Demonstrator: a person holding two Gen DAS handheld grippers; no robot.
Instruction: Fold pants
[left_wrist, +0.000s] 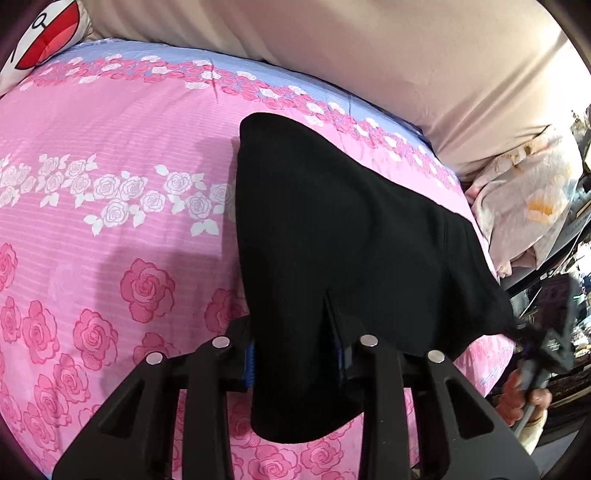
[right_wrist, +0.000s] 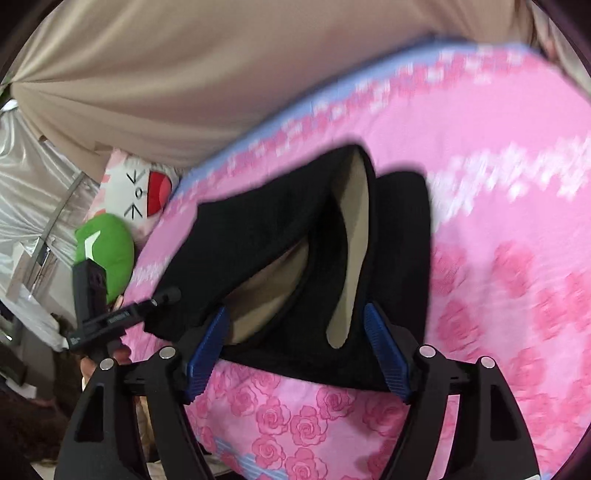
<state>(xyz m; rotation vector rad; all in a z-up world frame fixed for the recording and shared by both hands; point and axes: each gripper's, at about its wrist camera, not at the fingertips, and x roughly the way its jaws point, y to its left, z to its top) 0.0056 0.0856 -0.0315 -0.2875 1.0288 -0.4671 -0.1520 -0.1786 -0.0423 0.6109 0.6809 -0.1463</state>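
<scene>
pants (left_wrist: 332, 229): 1 | claws: 2, left (left_wrist: 293, 363), right (right_wrist: 295, 343) | cushions: 2, cartoon-face (right_wrist: 144, 192), green (right_wrist: 110, 251)

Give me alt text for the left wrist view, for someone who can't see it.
The left tool grips an edge of black pants, which drape over its fingers above a pink rose-print bedsheet. At the right edge, a hand holds the right tool at the pants' other end; beige fabric lies behind.

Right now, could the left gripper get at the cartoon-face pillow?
Probably not as is: the left gripper is shut on the black pants, so it would have to let go first. The pillow itself sits unobstructed beyond the bedspread.
</scene>
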